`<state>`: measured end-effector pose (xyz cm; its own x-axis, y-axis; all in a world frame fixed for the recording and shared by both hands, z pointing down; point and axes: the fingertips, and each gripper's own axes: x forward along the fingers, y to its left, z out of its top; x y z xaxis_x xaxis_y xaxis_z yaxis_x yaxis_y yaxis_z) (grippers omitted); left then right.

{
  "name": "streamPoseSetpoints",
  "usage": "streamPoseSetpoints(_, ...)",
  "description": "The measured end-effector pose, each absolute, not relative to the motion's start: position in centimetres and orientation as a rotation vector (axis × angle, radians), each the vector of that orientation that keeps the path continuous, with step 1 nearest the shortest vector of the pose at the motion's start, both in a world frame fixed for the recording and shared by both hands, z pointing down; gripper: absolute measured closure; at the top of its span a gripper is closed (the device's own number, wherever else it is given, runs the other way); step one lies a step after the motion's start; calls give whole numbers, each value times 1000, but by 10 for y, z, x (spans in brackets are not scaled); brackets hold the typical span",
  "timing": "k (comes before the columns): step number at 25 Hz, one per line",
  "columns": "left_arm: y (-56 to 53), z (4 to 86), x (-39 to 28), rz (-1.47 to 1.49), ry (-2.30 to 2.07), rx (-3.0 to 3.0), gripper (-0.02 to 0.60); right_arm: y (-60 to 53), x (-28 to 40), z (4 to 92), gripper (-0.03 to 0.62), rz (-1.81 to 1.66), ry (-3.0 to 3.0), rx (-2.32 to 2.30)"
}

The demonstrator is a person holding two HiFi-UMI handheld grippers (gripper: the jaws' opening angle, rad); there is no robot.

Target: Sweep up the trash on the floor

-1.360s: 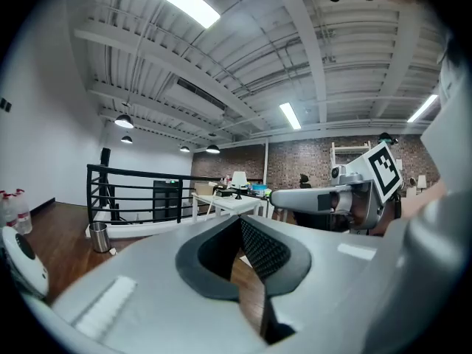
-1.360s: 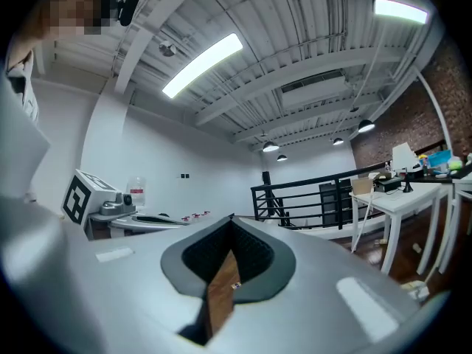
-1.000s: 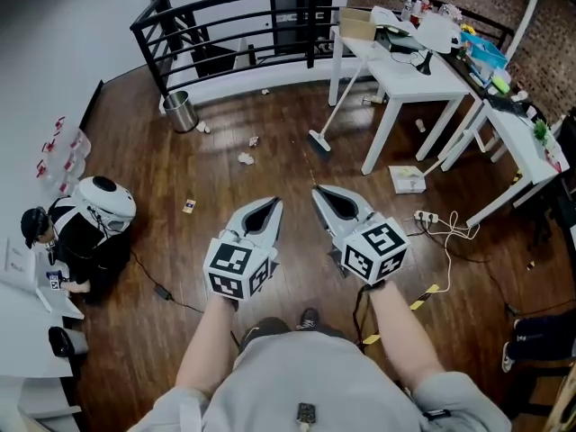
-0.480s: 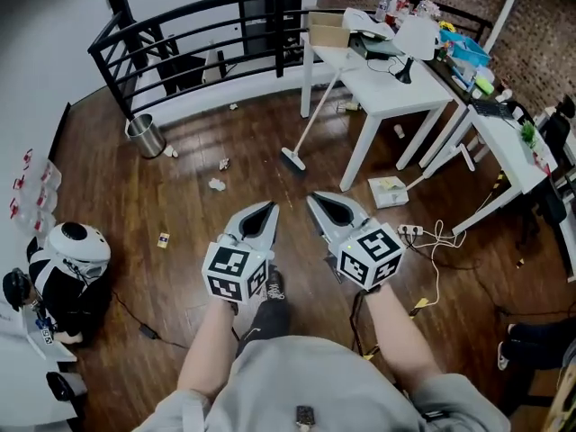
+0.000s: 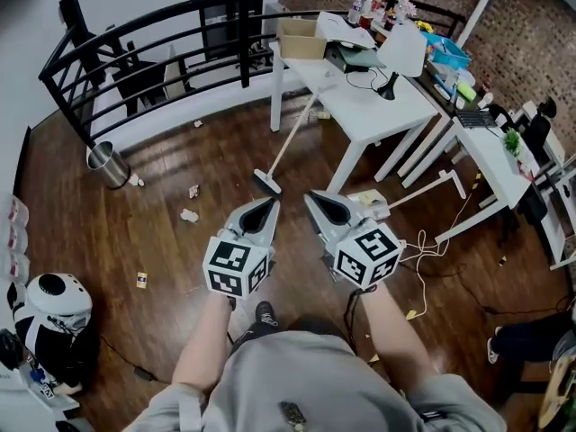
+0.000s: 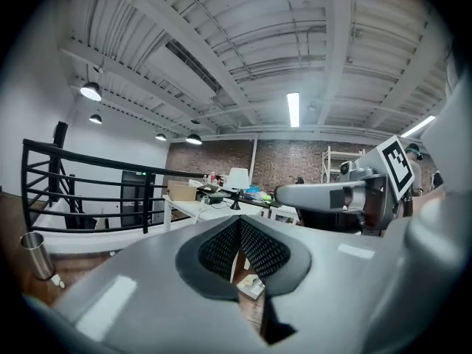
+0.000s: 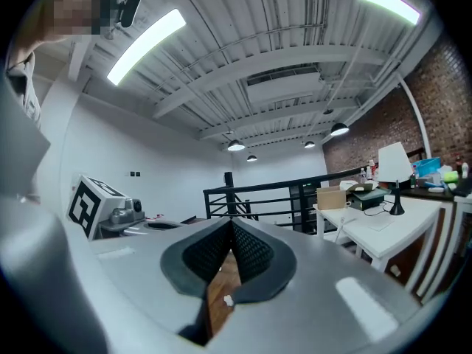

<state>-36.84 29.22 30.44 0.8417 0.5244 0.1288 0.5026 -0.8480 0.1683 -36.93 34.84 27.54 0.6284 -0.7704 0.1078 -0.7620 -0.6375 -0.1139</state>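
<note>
Low in the middle of the head view, the left gripper (image 5: 272, 202) and the right gripper (image 5: 311, 196) are held side by side above the dark wooden floor (image 5: 135, 241). Each has its jaws pressed together with nothing in them. Just above their tips the broom (image 5: 290, 142) rests with its head on the floor and its handle slanting up to the edge of the white table (image 5: 360, 106). Crumpled paper scraps (image 5: 189, 215) lie left of centre, well apart from both grippers. More bits lie beside the metal bin (image 5: 108, 165), below the black railing (image 5: 135, 39) at the upper left. Through the left gripper view, the ribbed pads meet at the tip with nothing between them. The metal bin stands at the lower left and the right gripper reaches in from the right. Through the right gripper view, the pads meet again, empty. A white scrap (image 7: 228, 299) shows on the floor through the gap below them, and the white table fills the right of the frame.
</note>
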Motion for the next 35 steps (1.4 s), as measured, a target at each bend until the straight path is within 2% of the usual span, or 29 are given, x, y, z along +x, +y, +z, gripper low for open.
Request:
streamPoseSetpoints(8, 310, 318, -266, 316, 872, 2888, 574, 364, -260, 281, 594, -213, 1254, -2760)
streamPoseSetpoints(18, 357, 334, -110, 359, 812, 2919, 574, 398, -84, 290, 594, -174, 1332, -2822)
streamPoseSetpoints(35, 342, 353, 50, 397, 791, 2912, 574, 372, 69, 326, 594, -327, 1406, -2803)
